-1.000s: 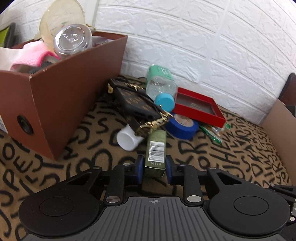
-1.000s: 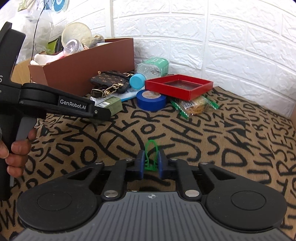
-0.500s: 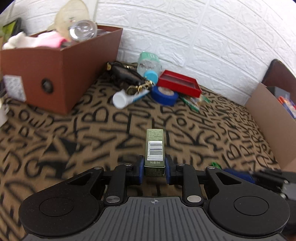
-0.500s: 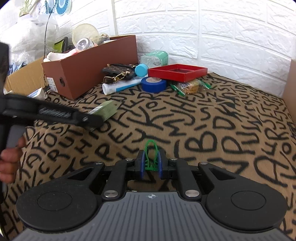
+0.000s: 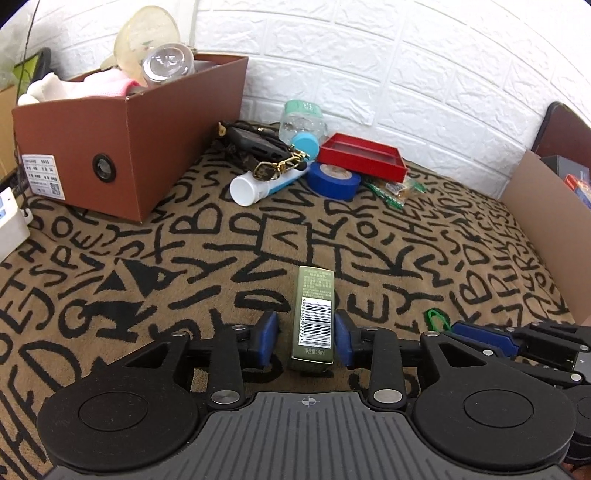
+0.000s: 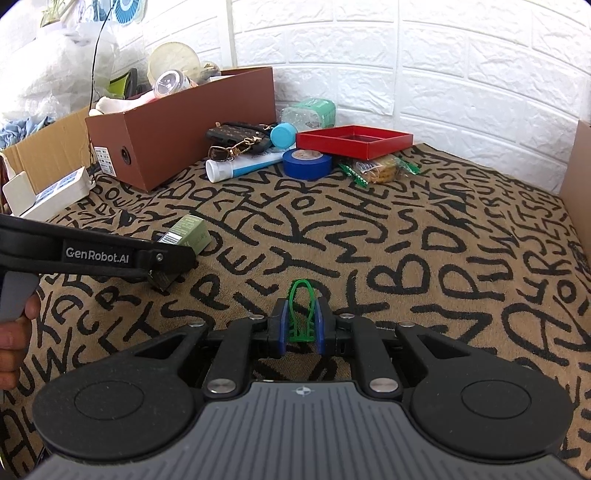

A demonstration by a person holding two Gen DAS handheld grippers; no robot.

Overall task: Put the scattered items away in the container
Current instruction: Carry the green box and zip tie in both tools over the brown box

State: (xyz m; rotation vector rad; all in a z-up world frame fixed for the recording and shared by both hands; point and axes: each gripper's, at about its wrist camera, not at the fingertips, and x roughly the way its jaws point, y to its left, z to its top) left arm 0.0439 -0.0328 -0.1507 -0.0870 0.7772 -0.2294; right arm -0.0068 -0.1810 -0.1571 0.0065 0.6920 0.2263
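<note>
Left wrist view: the left gripper (image 5: pixel 306 343) has just been opening, and its blue fingers (image 5: pixel 267 341) now stand apart with a small green box (image 5: pixel 314 317) lying between them on the letter-patterned cloth (image 5: pixel 147 266), no longer pressed. At far left a brown cardboard box (image 5: pixel 147 147) holds a pink cloth (image 5: pixel 107 86), a clear cup (image 5: pixel 168 66) and a pale round lid (image 5: pixel 146 35). Beside it, against the white brick wall, lies a heap: a dark pouch (image 5: pixel 255 144), a white tube (image 5: pixel 258 184), a clear bottle with a blue cap (image 5: pixel 303 125), a roll of blue tape (image 5: pixel 332 179) and a shallow red tray (image 5: pixel 362 157), which looks empty though its floor is dim. A snack packet (image 5: pixel 393 188) lies just beside the tape.

Right wrist view: the right gripper (image 6: pixel 300 325) has its fingers clamped on a green plastic clip (image 6: pixel 302 310), held just above the cloth. To the left, a hand (image 6: pixel 14 343) holds the other gripper over the green box. The brown box stands at the back left with the same heap beside it.
</note>
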